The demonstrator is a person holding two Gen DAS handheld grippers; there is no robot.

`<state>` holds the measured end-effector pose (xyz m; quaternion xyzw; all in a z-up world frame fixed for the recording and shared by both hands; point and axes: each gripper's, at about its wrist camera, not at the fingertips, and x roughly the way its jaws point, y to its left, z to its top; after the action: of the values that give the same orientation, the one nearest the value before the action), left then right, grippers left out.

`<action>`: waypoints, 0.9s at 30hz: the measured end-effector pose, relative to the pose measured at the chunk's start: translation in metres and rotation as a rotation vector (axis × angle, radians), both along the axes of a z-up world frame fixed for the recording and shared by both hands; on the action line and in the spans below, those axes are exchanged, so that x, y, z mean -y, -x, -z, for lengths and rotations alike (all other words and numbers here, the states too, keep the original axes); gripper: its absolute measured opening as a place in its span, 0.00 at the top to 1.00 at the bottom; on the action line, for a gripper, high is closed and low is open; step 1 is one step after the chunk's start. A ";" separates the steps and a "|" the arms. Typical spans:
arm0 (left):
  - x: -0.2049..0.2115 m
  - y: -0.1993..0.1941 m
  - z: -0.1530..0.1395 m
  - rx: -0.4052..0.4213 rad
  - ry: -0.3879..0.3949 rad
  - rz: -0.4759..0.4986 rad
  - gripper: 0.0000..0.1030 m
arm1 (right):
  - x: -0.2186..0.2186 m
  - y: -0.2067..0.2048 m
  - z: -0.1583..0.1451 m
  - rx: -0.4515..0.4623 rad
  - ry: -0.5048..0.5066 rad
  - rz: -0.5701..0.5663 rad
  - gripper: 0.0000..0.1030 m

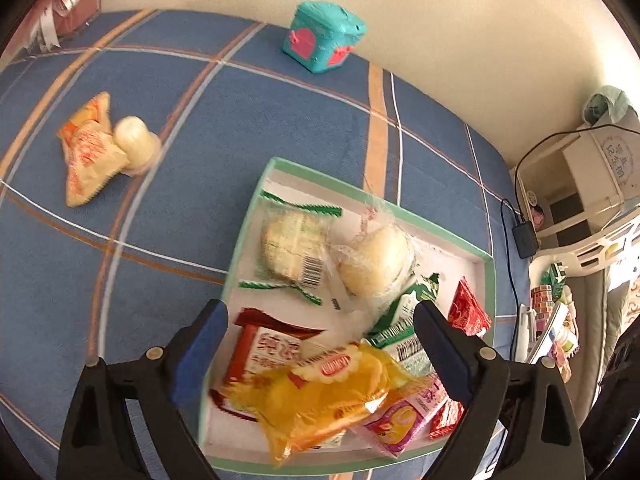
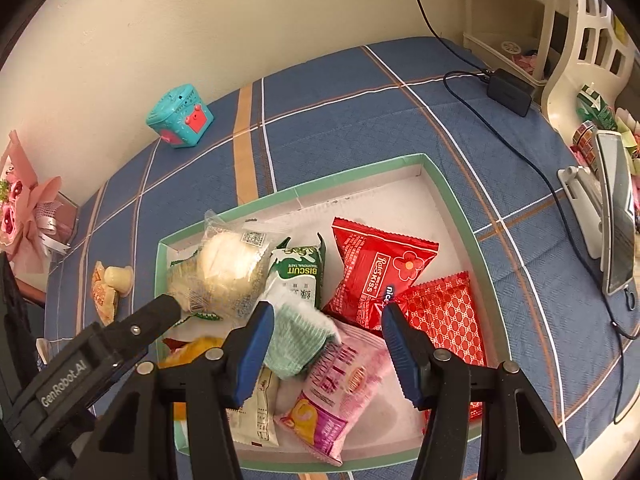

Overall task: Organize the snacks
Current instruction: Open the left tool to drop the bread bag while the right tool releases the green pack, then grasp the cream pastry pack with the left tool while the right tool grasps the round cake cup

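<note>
We see a blue plaid bed [image 2: 360, 120] carrying a shallow green-rimmed tray [image 2: 452, 200] filled with snack packets: two red packets [image 2: 376, 264] at its right, a green biscuit packet [image 2: 300, 272] in the middle, a wrapped white bun [image 2: 228, 260] at its left, a pink packet [image 2: 340, 384] and a yellow packet [image 1: 320, 396] at the near side. Well left of the tray, an orange packet [image 1: 86, 148] and a small jelly cup [image 1: 134, 140] lie touching on the bed, and a teal toy box [image 1: 324, 36] stands far by the wall. Our left hand-held gripper [image 1: 320, 344] hangs above the yellow packet with jaws spread, holding nothing, and our right hand-held gripper [image 2: 328, 320] is likewise wide apart over the pink packet.
</note>
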<state>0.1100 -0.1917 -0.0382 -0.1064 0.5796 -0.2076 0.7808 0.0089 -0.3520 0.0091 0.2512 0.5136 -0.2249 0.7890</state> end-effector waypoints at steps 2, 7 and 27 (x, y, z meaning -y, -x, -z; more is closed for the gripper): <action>-0.006 0.000 -0.006 0.032 -0.037 -0.007 0.09 | -0.003 -0.001 -0.001 -0.006 0.008 -0.006 0.42; -0.022 0.001 -0.019 0.147 -0.218 -0.027 0.08 | -0.018 -0.006 -0.003 -0.018 0.023 -0.038 0.38; -0.135 -0.037 -0.028 0.188 -0.297 -0.251 0.08 | -0.088 -0.044 -0.010 0.033 0.088 -0.202 0.00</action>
<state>0.1468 -0.0563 -0.0105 -0.0417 0.5105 -0.0298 0.8583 0.0527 -0.2640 0.0186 0.1672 0.5130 -0.1624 0.8261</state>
